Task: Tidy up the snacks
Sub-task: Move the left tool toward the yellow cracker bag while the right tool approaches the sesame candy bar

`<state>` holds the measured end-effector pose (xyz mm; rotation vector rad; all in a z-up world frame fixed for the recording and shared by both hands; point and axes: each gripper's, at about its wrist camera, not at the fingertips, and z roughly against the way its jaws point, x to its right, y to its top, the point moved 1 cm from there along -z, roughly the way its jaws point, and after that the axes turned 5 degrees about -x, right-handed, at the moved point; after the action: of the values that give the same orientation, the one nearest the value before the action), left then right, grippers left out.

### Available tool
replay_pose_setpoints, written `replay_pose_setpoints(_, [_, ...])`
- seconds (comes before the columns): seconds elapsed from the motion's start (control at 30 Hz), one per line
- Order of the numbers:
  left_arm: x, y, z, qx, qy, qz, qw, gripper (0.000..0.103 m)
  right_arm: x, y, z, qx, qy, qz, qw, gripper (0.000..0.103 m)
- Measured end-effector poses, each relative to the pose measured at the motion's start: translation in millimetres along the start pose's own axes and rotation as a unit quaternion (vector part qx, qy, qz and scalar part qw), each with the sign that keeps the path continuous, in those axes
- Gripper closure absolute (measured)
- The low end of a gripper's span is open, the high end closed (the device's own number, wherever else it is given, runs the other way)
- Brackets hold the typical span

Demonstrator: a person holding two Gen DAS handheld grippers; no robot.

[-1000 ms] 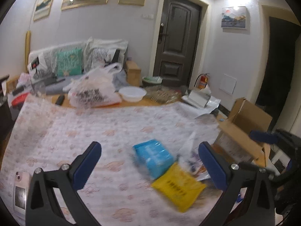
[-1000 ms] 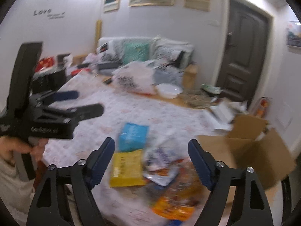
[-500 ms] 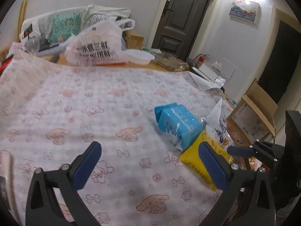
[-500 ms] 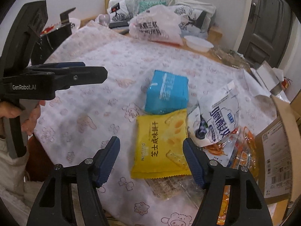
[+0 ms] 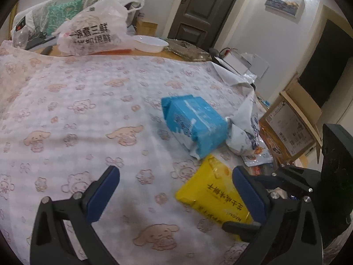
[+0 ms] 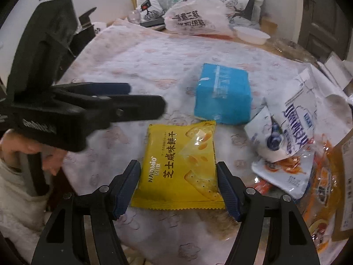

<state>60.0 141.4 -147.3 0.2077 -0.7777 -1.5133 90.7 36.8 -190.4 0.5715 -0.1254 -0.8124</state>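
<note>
1. One broad worktop (image 6: 154, 50) under a pale cartoon-print cloth, spread beneath and ahead of both claws.
2. Open cardboard box (image 5: 293, 119) off the worktop's edge, far to the right of the right claw; likely the place meant for the snacks, though not certain.
3. White carrier bag (image 5: 94, 28) with black lettering, well beyond both claws at the far edge; no part in the present step.
4. Left claw (image 5: 175, 170): jaws wide apart, nothing between them, hanging over bare cloth to the left of the right claw.
5. Right claw (image 6: 177, 163): tilted down over the worktop, jaws partly apart after just having been closing, one pad on each side of the yellow packet.
6. Blue pack (image 6: 222, 95) lying just ahead of the right claw, past the yellow packet's far edge and nearly touching it.
7. White pouch (image 6: 293, 119) with a blueberry picture, ahead and to the right of the right claw, propped on a heap of orange wrappers.
8. Yellow cracker packet (image 6: 181, 161), flat on the cloth, squarely between the right claw's jaws, no squeeze visible on it. Step in hand, by the look of it: first pick-up. Next move calls for closing on the packet's side edges, gently because of the crackers inside, then a clean lift clear of the blue pack.
</note>
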Motion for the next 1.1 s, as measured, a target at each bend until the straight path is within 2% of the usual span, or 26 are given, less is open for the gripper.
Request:
replay_pose_setpoints(0.1, [8.8,-3.7,-2.4,-0.01,-0.01,-0.004,0.9999,0.008,4.4,-5.3,9.6,0.004,-0.01,-0.005,1.0,0.037])
replay_pose_setpoints(0.47, [40.6,-20.4,-6.7,-0.034,-0.018,-0.003,0.9992,0.009,18.4,-30.0,39.4,0.025,-0.021,-0.009,0.999,0.037])
replay_pose_setpoints(0.7, [67.3,-28.2,-17.5,-0.062,-0.022,0.003,0.9978,0.015,42.7,-48.2,60.4,0.035,-0.061,-0.028,0.997,0.037])
replay_pose_setpoints(0.8, [76.3,-27.6,-22.6,-0.066,-0.016,0.009,0.9976,0.015,51.6,-56.6,63.0,0.039,-0.072,-0.04,0.996,0.037])
replay_pose_setpoints(1.1, [91.1,-12.3,-47.2,-0.067,0.038,0.026,0.9967,0.013,79.6,-76.2,75.7,0.065,-0.054,-0.072,0.994,0.037])
